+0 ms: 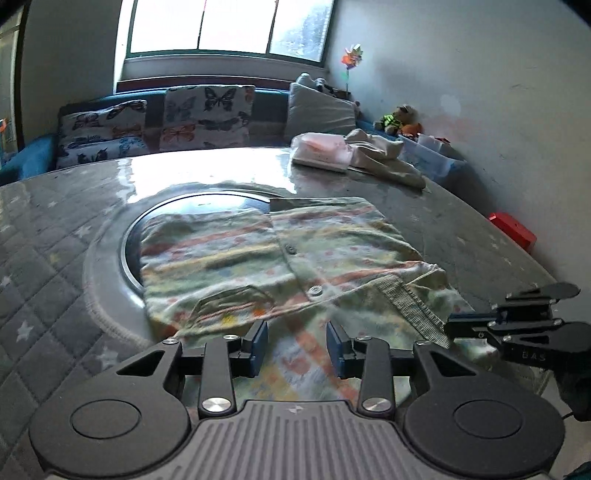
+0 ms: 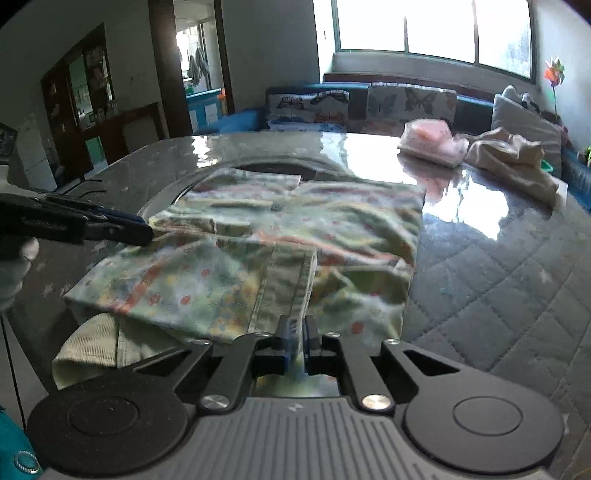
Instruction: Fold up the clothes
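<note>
Daylight from a wide window (image 1: pixel 225 26) glares off a glossy table (image 1: pixel 207 166) laid with a grey quilted, star-printed cover, a dark round inset at its middle. Spread over that inset and toward the near edge lies a pale green shirt (image 1: pixel 258 254) with orange stripes, flowers and buttons.

Low over the shirt's near part, the left gripper (image 1: pixel 296 347) points toward the window, its blue-padded fingers (image 1: pixel 260 345) apart with only cloth showing between them. Beside it, the right gripper (image 2: pixel 295 341) has its fingers pressed together on the shirt's ribbed hem (image 2: pixel 291 284), lifting that strip off the table.

Bare tabletop lies open on both sides of the shirt. At the far right corner sit a folded pink garment (image 1: pixel 321 151) and a crumpled beige garment (image 1: pixel 384 155). Butterfly cushions (image 1: pixel 207 114) line the bench beyond. Faint raised letters on the right gripper's side, seen from the left camera, are too blurred to read.
</note>
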